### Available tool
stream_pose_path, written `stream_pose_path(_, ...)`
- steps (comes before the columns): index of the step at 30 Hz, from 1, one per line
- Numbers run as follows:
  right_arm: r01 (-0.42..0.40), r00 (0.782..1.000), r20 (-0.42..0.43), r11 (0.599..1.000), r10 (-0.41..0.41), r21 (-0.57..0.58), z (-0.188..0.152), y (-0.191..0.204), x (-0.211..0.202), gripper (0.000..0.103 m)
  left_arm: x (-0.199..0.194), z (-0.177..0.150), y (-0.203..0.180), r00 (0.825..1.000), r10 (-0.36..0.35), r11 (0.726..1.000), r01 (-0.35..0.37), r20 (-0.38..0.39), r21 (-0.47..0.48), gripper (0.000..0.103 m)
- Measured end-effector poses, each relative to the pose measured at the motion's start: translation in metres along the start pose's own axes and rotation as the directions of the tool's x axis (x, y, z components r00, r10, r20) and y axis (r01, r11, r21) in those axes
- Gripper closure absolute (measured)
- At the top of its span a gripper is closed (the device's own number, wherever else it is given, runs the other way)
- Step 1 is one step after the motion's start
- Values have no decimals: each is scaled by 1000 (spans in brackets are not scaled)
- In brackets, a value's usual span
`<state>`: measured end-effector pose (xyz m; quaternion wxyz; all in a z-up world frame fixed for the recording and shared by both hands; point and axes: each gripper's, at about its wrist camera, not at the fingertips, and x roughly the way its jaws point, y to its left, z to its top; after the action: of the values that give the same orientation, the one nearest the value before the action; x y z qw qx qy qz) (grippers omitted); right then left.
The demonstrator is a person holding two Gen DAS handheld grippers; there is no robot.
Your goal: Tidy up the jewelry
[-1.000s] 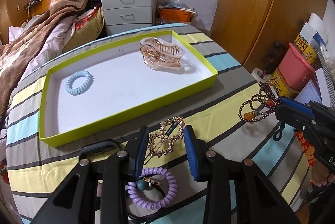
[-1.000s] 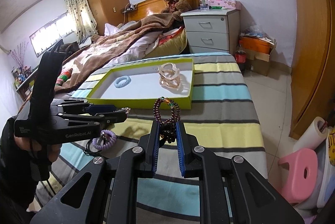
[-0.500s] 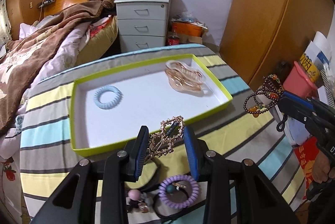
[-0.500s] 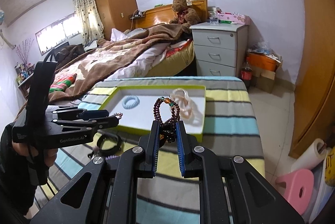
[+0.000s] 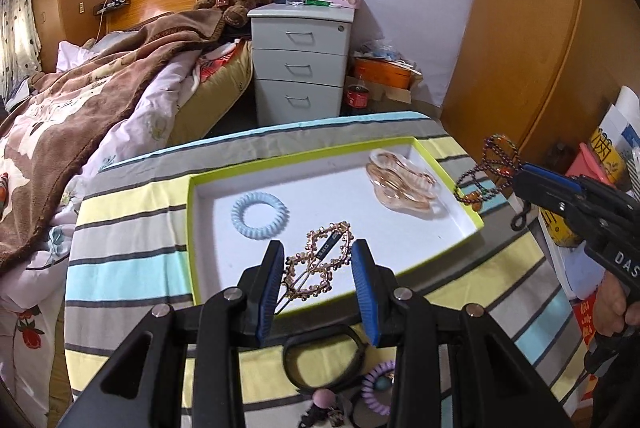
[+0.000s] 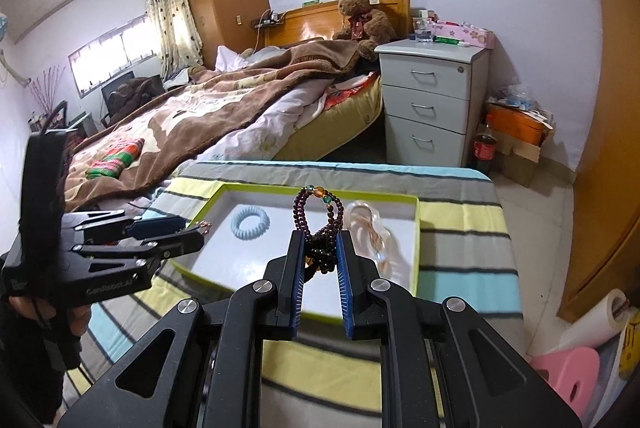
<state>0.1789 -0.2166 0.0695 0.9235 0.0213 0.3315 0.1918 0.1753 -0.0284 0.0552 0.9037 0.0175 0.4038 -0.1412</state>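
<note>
Only the left wrist view shows the loose pieces on the near cloth: a black hoop (image 5: pixel 320 356) and a purple coil tie (image 5: pixel 378 386). The left gripper (image 5: pixel 318 264) is clamped on a gold hair clip (image 5: pixel 320 262) above the near rim of the green-edged tray (image 5: pixel 192 228). The right wrist view alone shows the window (image 6: pixel 112 52) and curtains. There the right gripper (image 6: pixel 319 260) is closed on a dark bead bracelet (image 6: pixel 320 220), also above the tray. Inside the tray lie a blue coil tie (image 5: pixel 259 214) and a clear claw clip (image 5: pixel 400 182), well apart. The striped cloth (image 5: pixel 128 260) covers the table; bed (image 6: pixel 200 124) and drawers (image 6: pixel 432 100) stand beyond. The tray's middle is bare
</note>
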Motion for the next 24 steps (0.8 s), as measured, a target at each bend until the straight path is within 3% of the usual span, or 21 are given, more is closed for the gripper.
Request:
stream_pose_path(15,-38,994,-108,999,35,-24,34,8,86,87,36,2,34,999,22,998,-25,-41,-61,67)
stream_pose_path(24,-71,979,-196,996,60,-47,33,23,130,87,57,-4,41,997,26,997,-32,-77,-74,67)
